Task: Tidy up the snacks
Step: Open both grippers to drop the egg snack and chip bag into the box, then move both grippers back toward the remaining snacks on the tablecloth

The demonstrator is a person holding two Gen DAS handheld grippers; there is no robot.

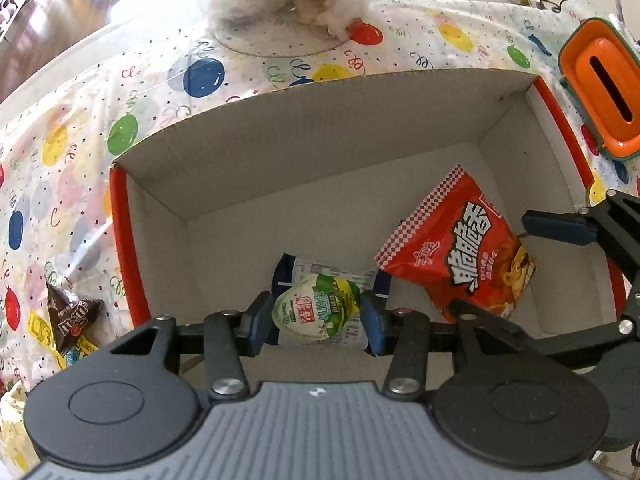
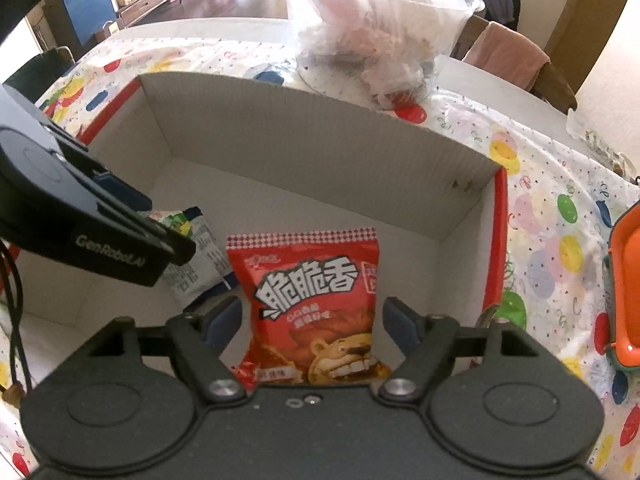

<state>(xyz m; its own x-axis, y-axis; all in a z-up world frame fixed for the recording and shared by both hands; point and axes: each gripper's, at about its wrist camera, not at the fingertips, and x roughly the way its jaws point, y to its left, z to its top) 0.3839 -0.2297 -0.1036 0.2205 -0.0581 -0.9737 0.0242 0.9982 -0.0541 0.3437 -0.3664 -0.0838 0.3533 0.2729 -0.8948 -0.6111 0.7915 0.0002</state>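
Left gripper [image 1: 316, 322]: blue pads [image 1: 256, 322] pressed against both sides of a green-and-white snack packet [image 1: 318, 310], which it grips over the near part of the cardboard box [image 1: 320, 120]; behind that packet, partly covered by it, lies a white-and-navy packet [image 1: 304, 268] on the box floor; whether the two packets touch cannot be told.

Right gripper [image 2: 314, 322]: jaws spread wide, a clear gap between each pad and the red snack bag [image 2: 310, 300] that sits between them; nothing is clamped; the red bag rests on the box floor, printed face up, a cartoon lion at its near end; in the left wrist view the same red bag [image 1: 456, 248] lies tilted in the right half of the box, just right of the gripped packet, with one finger of the right gripper [image 1: 556, 226] reaching in from the right edge.

Box: open-topped, plain corrugated walls inside, red outer faces [image 1: 120, 232]; it stands on a tablecloth [image 1: 80, 100] printed with coloured balloons.

Outside the box, left side: a brown M&M's packet [image 1: 74, 316] on the cloth, close beside the box's red wall; right side: an orange container with a slot [image 1: 600, 88], near the box corner; far side: a clear plastic bag of pale items [image 2: 380, 32] standing on the cloth just beyond the rear wall.
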